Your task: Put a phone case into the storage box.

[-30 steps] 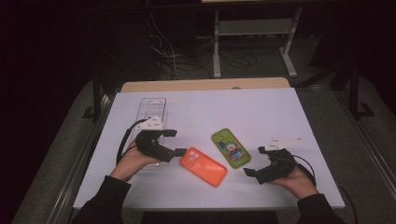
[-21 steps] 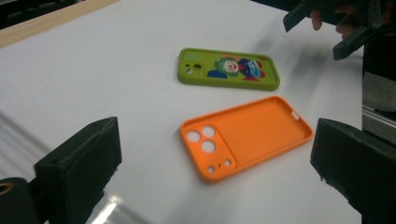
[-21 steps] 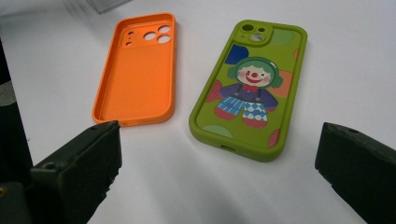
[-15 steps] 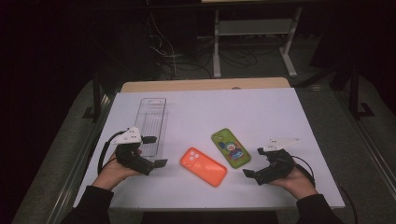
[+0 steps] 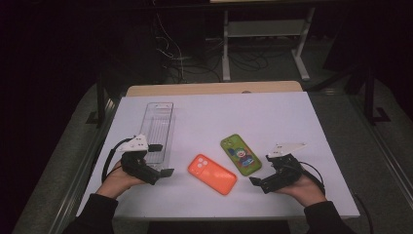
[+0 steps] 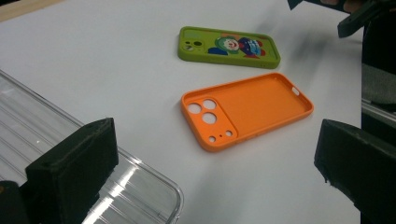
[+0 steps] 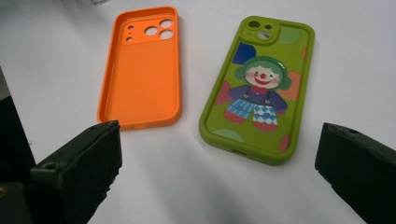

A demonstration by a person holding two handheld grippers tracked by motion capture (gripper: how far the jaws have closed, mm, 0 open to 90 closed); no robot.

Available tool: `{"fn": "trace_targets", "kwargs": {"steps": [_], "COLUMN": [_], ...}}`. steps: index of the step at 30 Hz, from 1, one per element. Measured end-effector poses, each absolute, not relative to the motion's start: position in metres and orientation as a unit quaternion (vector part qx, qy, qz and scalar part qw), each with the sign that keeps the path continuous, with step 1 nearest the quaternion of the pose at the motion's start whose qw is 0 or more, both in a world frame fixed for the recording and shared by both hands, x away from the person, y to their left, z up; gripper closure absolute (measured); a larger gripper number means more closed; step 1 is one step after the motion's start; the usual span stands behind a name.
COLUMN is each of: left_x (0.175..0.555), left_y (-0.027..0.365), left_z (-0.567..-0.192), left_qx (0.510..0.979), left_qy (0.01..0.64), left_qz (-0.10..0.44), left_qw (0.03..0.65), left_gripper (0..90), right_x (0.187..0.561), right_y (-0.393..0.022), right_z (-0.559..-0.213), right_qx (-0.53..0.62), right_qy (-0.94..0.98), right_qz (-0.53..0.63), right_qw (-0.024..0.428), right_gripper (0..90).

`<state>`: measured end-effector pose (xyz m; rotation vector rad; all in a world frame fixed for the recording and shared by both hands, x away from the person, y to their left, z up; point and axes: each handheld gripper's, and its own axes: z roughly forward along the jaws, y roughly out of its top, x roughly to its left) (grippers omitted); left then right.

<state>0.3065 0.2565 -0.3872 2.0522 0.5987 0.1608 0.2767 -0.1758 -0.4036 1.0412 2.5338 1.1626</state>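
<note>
Looking down from the high view, you hold the left gripper [image 5: 163, 160] at about 8 o'clock on the white table [image 5: 272, 112], its jaws spread and empty, the far one over the near end of the clear plastic tray [image 5: 158, 129]. The right gripper [image 5: 260, 169] sits at 4 o'clock, likewise released. Between them lie the orange phone case [image 5: 213, 173] and, at its 1 o'clock and just apart from it, the green clown case [image 5: 240, 154].

Through the left gripper view, the orange phone case [image 6: 247, 109] rests hollow side up at 1 o'clock beyond your open jaws, camera cut-outs toward you; nothing lies between the pads. The clear plastic tray [image 6: 93, 186] passes under the left jaw.

Through the right gripper view, both cases lie ahead of the wide-open jaws: orange phone case [image 7: 142, 70] at 11 o'clock, green clown case [image 7: 261, 88] at 1 o'clock, printed back up.

Expect the orange case to be light, flexible and slightly grippy. Take it across one long side wall, pinching rim to outer face; a grip across the full width will likely bow the shell.
</note>
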Motion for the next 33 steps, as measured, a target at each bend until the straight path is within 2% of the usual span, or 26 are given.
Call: {"fn": "trace_targets", "kwargs": {"steps": [18, 33], "left_x": [0.307, 0.306], "left_y": [0.26, 0.259], "left_z": [-0.385, -0.385], "left_qx": [0.838, 0.837], "left_qy": [0.249, 0.25], "left_qz": [0.078, 0.079], "left_qw": [0.48, 0.481], "left_gripper": [0.0, 0.0], "right_x": [0.295, 0.317], "right_y": [-0.136, -0.086], "right_z": [-0.38, -0.373], "right_qx": [0.326, 0.312], "right_qy": [0.857, 0.867], "right_qz": [0.393, 0.38], "right_qw": [0.074, 0.077], "right_gripper": [0.0, 0.0]}}
